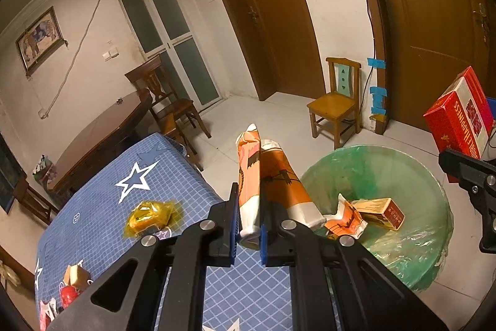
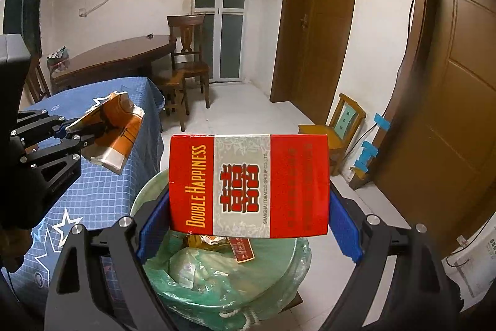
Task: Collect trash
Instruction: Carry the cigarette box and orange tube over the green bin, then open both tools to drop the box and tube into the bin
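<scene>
Trash is held over the bin (image 2: 217, 293); the left claw (image 1: 250, 230) pinches an orange wrapper (image 1: 272, 185) by the bin's near rim, so it may drop on the surface (image 1: 102, 207); the right claw (image 2: 249, 233), spread wide, grips a red box (image 2: 248, 185) that may tip.

Count: one bin (image 1: 403, 238) with green liner; two tools, left tool (image 1: 250, 233) and right tool (image 2: 249, 225); one red carton (image 2: 248, 185); one orange wrapper (image 1: 266, 185) held; one yellow packet (image 1: 148, 216); two dark chairs (image 2: 189, 51).

Warm dim light, fisheye-warped edges
</scene>
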Demonstrator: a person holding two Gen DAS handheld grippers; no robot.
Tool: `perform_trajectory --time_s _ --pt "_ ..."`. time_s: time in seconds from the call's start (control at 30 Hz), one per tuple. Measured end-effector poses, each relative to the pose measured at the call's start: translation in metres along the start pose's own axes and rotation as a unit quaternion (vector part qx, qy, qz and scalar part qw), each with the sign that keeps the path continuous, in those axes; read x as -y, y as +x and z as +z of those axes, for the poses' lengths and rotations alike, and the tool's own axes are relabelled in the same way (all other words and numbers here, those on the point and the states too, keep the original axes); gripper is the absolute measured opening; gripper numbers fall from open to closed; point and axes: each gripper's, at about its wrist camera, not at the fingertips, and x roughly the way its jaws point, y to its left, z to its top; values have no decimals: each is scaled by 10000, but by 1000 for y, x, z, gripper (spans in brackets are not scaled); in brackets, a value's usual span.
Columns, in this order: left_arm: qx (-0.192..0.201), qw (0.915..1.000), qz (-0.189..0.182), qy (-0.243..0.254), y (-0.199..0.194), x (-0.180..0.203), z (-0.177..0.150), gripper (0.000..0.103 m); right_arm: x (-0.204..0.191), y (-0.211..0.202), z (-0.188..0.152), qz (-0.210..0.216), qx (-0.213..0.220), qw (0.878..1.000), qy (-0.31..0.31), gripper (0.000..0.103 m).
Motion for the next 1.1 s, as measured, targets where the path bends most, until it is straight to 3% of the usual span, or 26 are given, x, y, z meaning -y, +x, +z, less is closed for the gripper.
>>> perform_trajectory --time_s 0.33,0.7,0.73,0.77,0.8,1.1 --pt "-27 9997 -217 47 8 3 -1 12 0 4 -1 -117 -74 9999 -9 85" --pt "-275 9951 -926 195 33 7 5 13 -5 25 -2 -76 -295 9992 -253 87" --pt "-297 9953 -905 191 36 9 7 26 -5 27 -2 -99 -320 9990 -287 88" --pt "-315 9952 -910 168 38 9 8 49 -4 29 -2 -110 -338 9990 -288 90" --pt "-286 9951 -943 117 39 7 9 57 -3 30 -3 -77 -341 9991 -257 91" --pt "-229 9963 -822 62 37 -4 0 59 8 29 -8 33 -372 9993 95 90"
